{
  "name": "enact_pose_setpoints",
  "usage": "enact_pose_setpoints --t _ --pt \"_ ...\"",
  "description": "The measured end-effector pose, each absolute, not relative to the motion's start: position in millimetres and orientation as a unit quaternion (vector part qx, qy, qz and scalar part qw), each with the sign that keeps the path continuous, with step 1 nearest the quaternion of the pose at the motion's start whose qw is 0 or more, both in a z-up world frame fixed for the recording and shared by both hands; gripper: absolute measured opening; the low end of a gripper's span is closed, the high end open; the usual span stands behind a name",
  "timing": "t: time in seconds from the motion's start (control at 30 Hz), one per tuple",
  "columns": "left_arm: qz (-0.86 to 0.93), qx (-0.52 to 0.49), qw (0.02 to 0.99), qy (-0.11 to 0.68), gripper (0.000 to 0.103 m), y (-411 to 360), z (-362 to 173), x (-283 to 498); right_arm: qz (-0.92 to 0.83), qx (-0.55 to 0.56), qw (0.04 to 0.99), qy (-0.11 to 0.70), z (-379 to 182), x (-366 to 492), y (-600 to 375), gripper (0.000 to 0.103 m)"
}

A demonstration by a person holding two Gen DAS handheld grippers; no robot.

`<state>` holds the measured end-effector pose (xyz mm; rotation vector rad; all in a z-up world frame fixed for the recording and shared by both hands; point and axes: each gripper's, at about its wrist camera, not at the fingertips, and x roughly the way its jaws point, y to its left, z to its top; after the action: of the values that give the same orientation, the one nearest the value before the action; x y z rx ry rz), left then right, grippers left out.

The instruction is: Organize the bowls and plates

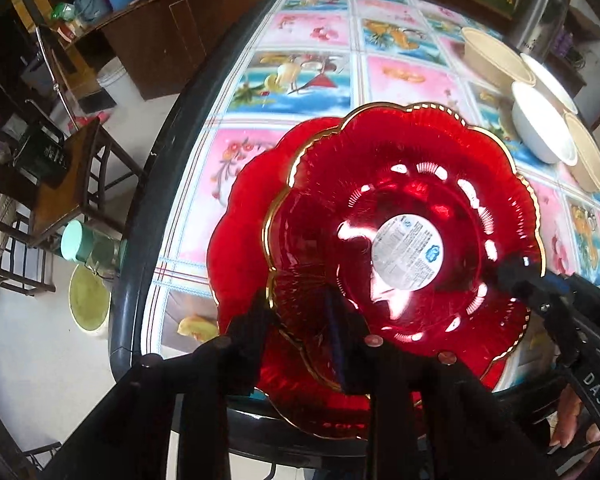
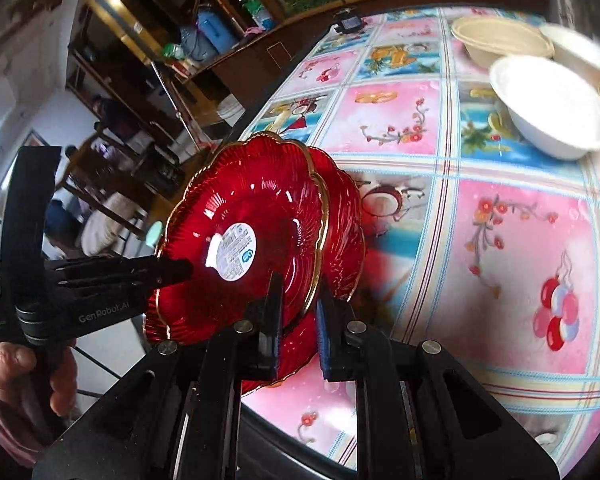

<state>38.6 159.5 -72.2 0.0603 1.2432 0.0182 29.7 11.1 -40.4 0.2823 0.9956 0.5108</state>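
Tongs — both level — on red plate

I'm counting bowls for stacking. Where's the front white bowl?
In both wrist views the white bowl sits at the table's far right, among the beige bowls, well beyond the red plates.

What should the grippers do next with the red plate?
Probably lower it a little more, straight onto the second red plate beneath. Both grippers, left and right, clamp the top plate by its rim, and it sits slightly offset above the other, so nudging it into line first seems wise.
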Motion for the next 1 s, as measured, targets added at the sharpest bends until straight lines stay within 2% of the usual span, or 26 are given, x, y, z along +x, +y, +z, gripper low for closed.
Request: enact_pose_setpoints --t 0.27,0.4,0.47,0.5,0.53,0.57,0.63,0.7,1.0 --pt "0.043 0.061 0.834 0.546 0.028 162 -63 28 0.219 0.060 0.865 0.448 -28 36 16 0.021" --pt "0.064 0.051 0.866 0.494 0.028 159 -40 14 0.224 0.104 0.884 0.398 -14 35 -23 0.021" --pt "0.060 0.044 0.881 0.467 0.028 149 -29 7 0.213 0.148 0.894 0.366 -9 34 -53 0.032" --pt "0.051 0.036 0.890 0.452 0.030 141 -23 3 0.207 0.164 0.899 0.350 -9 33 -67 0.045" --pt "0.041 0.029 0.898 0.437 0.037 131 -17 -1 0.199 0.172 0.904 0.337 -9 30 -77 0.049" --pt "0.032 0.023 0.905 0.423 0.041 121 -13 -5 0.190 0.174 0.910 0.325 -10 25 -87 0.049" --pt "0.012 0.015 0.915 0.403 0.063 102 -8 -11 0.182 0.177 0.915 0.314 -15 18 -104 0.049" --pt "-0.013 0.012 0.921 0.389 0.070 81 -5 -15 0.176 0.177 0.918 0.307 -22 12 -121 0.049" --pt "-0.073 0.029 0.910 0.408 0.074 10 -16 3 0.147 0.216 0.912 0.315 -37 2 -187 0.049"
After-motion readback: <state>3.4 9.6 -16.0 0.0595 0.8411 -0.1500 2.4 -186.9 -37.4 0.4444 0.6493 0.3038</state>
